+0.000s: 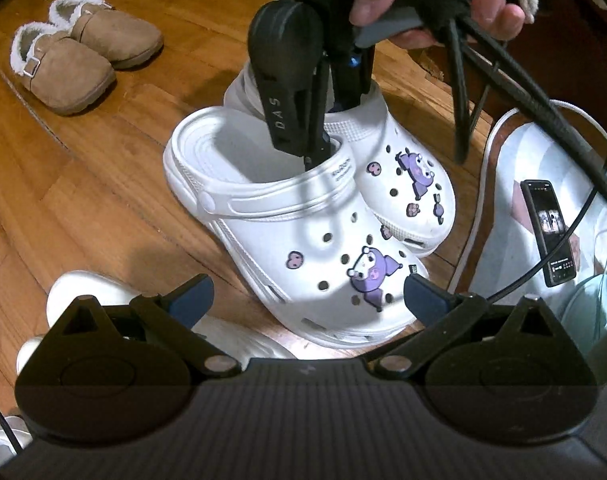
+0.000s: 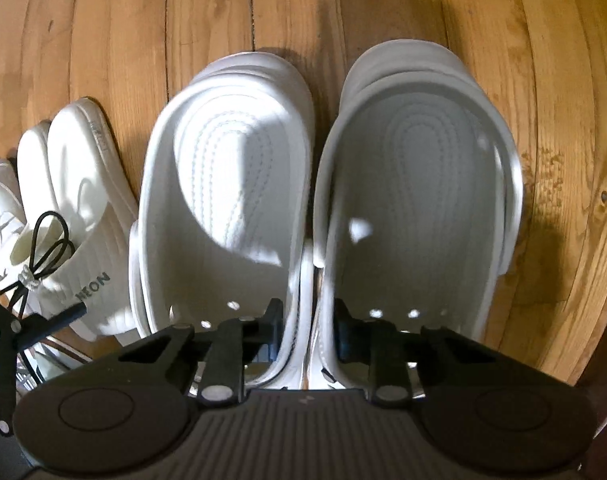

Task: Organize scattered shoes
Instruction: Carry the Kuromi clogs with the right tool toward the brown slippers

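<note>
White slide (image 2: 83, 216) reads "NEON"; right gripper (image 2: 309, 320) pinches both clogs (image 2: 415, 184)

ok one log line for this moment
right gripper: shut on white clogs inner walls | left gripper: open | tan slippers: paired

Both wrist views steeply down, clogs (image 1: 303, 240) shared

Two white clogs (image 1: 303, 240), two tan slippers (image 1: 83, 52), one phone (image 1: 549, 232)
</note>
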The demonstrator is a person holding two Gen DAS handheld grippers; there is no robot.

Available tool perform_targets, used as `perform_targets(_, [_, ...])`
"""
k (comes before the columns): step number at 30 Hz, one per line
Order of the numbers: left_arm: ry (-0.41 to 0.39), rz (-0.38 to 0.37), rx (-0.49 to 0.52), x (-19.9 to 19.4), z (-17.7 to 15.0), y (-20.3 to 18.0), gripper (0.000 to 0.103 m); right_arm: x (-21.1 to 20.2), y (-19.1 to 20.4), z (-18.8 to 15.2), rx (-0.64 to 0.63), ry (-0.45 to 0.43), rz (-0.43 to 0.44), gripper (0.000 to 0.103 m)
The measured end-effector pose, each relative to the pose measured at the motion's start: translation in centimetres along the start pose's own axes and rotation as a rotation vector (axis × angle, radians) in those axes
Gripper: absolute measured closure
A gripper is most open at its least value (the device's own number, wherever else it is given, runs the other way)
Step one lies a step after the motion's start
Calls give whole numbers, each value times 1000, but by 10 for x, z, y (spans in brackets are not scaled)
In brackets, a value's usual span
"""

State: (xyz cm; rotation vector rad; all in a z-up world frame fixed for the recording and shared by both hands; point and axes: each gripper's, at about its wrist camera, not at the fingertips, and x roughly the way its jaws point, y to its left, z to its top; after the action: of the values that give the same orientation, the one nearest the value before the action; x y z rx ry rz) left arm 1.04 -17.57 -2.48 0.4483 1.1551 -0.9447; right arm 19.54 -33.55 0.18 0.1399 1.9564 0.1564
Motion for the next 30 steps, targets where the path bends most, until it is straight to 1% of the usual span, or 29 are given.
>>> perform_targets(2, [-11, 23, 24, -2, 4, -4, 0, -7, -6, -2, 8, -2, 20, 81])
perform_targets(6, [-48, 33, 41, -9, 10, -9, 0, -19, -11, -1, 13, 3, 22, 83])
perform_targets(9, [-65, 62, 50, -13, 10, -9, 0, -41, -15, 6, 41, -22, 18, 83])
perform_targets(13, [-82, 95, 10, -17, 11, -1, 0, -69, -15, 19, 70, -59, 18, 83])
perform_targets(15, [-87, 100, -40, -20, 13, 8, 0, -86, -13, 29, 71, -81, 16, 84])
perform_targets(17, [-107, 100, -82, -25, 13, 18, 0, -97, -10, 37, 71, -87, 10, 83])
perform_targets(19, [-111, 106, -91, -26, 11, 23, 0, -106, -8, 45, 58, -79, -8, 84])
perform_targets(20, [-113, 112, -97, -27, 10, 25, 0, -109, -9, 47, 54, -81, -18, 84])
perform_targets(22, [-128, 128, -121, -31, 7, 35, 0, -101, -9, 34, 50, -88, -19, 85])
perform_targets(23, [-139, 135, -135, -33, 7, 38, 0, -109, -8, 36, 44, -97, -21, 85])
perform_targets(26, [-176, 192, -164, -41, 6, 45, 0, -130, -5, 42, 15, -107, -36, 86])
perform_targets(27, [-191, 246, -184, -46, 7, 47, 0, -135, -4, 45, 0, -100, -47, 86])
perform_targets(28, [-215, 278, -195, -50, 8, 48, 0, -136, -5, 46, 1, -93, -54, 86])
perform_targets(29, [-221, 275, -192, -53, 7, 48, 0, -136, -6, 46, 9, -85, -60, 86])
perform_targets(30, [-231, 258, -180, -54, 6, 47, 0, -134, -9, 42, 24, -79, -69, 83])
